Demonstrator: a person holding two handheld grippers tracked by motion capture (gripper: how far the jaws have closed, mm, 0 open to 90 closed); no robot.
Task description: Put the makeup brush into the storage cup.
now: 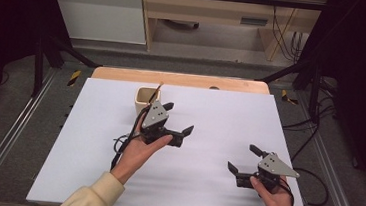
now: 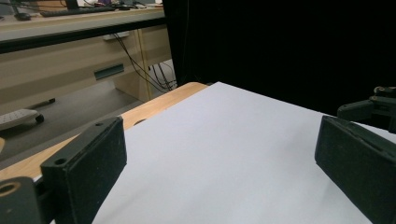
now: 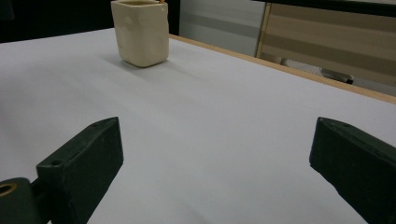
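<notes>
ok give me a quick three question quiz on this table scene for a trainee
1. True or false: the left tongs are clamped on the cream cup.
2. Multiple choice: what sticks out of the cup? A) a thin wooden stick B) a spoon C) a cable
3. Which tongs are nearer the cup?

Key:
1. False; their jaws stand open with nothing between them.
2. A
3. The left tongs; the right tongs sit open, farther off toward the white board's near right corner.

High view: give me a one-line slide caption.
Both grippers open and empty over the white table: left gripper beside the cream cup holding a stick, right gripper near the front.
</notes>
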